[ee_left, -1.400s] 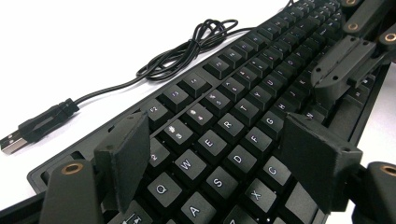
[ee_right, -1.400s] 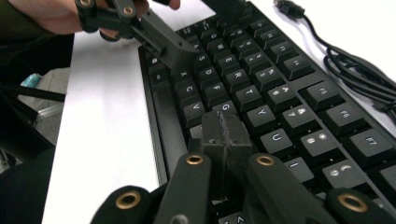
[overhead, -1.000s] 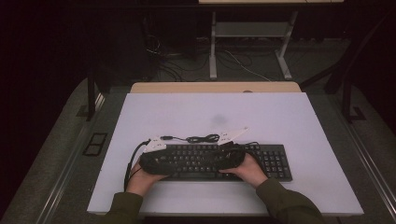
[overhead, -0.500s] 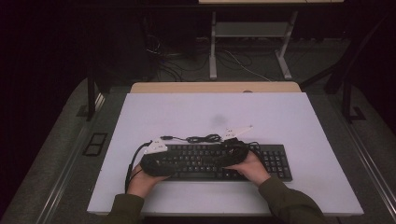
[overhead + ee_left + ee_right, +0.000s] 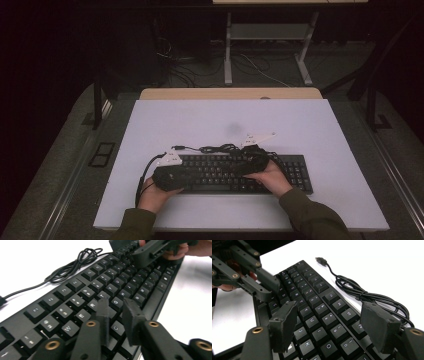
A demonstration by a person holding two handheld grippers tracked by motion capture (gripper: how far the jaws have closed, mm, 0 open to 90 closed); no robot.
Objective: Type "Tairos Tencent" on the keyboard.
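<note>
Jaws of left gripper (image 5: 115,307) just narrowed, small empty gap over keyboard (image 5: 75,300); right gripper (image 5: 332,322) jaws widened, empty.

I have the keyboard (image 5: 235,172) lying crosswise on the worktop (image 5: 310,125), toward the near edge and a little right of the middle. Its cable (image 5: 220,148) sits bundled on the worktop just behind the keyboard's far edge, with the plug (image 5: 321,260) trailing off toward the left end. My left gripper (image 5: 167,175) rests over the keyboard's left end, its jaws above the letter rows. My right gripper (image 5: 255,160) sits over the keys right of the middle, leaving the keyboard's right end uncovered. The two grippers point toward each other across the keys. Behind the worktop a second table's edge (image 5: 230,93) adjoins it.
</note>
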